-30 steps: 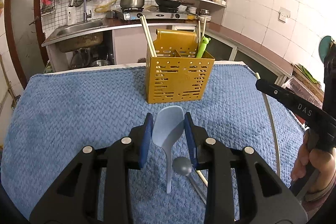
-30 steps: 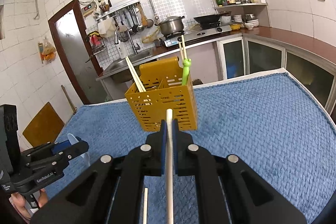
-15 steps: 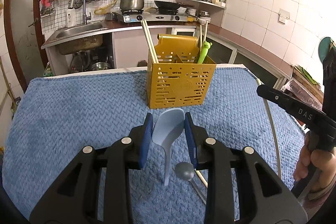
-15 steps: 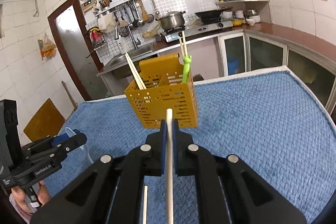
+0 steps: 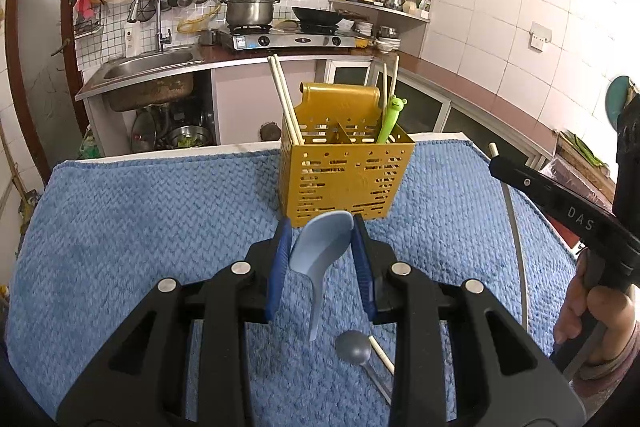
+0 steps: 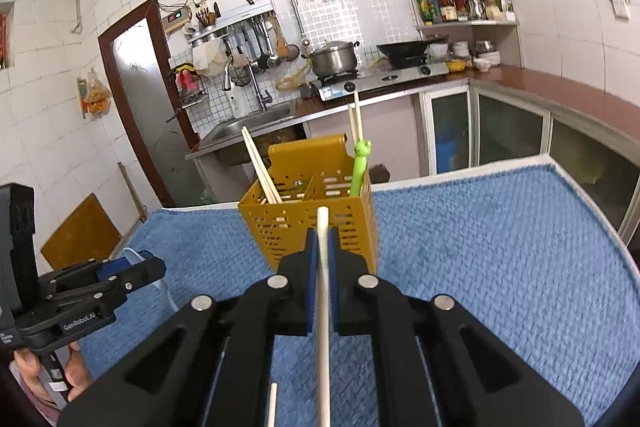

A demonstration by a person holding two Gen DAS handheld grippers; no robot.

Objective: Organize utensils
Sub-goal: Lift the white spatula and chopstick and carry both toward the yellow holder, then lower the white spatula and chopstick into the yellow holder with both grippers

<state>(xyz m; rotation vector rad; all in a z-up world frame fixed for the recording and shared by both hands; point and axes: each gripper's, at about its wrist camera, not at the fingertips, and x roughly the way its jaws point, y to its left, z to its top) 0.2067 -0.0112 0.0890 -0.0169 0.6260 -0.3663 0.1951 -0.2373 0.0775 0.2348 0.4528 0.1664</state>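
Observation:
A yellow perforated utensil holder point(image 5: 344, 179) stands on the blue towel point(image 5: 140, 219); it also shows in the right wrist view point(image 6: 312, 223). It holds chopsticks point(image 5: 284, 99) and a green frog-topped utensil point(image 5: 390, 119). My left gripper point(image 5: 320, 239) is shut on a light blue spoon point(image 5: 320, 255), lifted just in front of the holder. My right gripper point(image 6: 323, 243) is shut on a white chopstick point(image 6: 323, 307), close to the holder's front. The right gripper also shows at the right of the left wrist view point(image 5: 552, 195).
A grey round-headed spoon point(image 5: 354, 347) and a loose chopstick point(image 5: 382, 355) lie on the towel under the left gripper. Another chopstick point(image 6: 272, 403) lies below the right gripper. A kitchen counter with sink point(image 5: 148, 63) and stove stands behind the table.
Both grippers have risen and moved forward toward the holder, each carrying its utensil. The spoon now sits higher above the towel.

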